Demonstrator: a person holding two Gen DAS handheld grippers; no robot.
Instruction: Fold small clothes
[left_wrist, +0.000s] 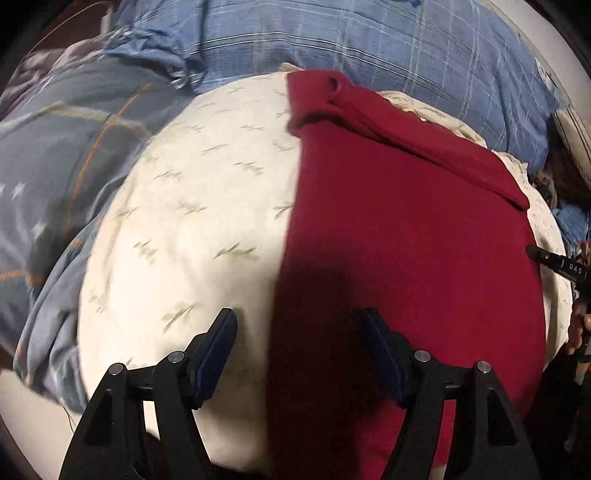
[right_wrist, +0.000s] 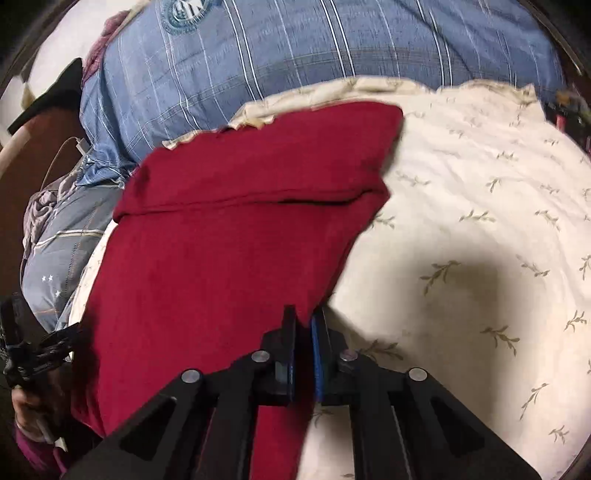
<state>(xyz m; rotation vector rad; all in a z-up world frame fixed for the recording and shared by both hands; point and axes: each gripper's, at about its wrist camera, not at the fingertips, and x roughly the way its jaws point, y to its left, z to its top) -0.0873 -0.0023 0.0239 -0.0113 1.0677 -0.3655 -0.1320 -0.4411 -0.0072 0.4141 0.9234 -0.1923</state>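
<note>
A dark red garment (left_wrist: 406, 229) lies on a cream leaf-print cloth (left_wrist: 192, 221); its far end is folded over into a flap. My left gripper (left_wrist: 299, 317) is open, jaws wide, hovering over the garment's left edge, holding nothing. In the right wrist view the red garment (right_wrist: 221, 251) fills the left centre. My right gripper (right_wrist: 304, 321) is shut on the garment's right edge, with red fabric pinched between the blue pads. The right gripper's tip (left_wrist: 543, 258) shows at the right edge of the left wrist view, and the left gripper (right_wrist: 33, 354) at the left edge of the right wrist view.
A blue plaid pillow (left_wrist: 369, 37) lies behind the cream cloth and also shows in the right wrist view (right_wrist: 295, 48). A grey-blue star-print quilt (left_wrist: 55, 155) is bunched at the left. A white cable (right_wrist: 70, 146) lies near the pillow's left end.
</note>
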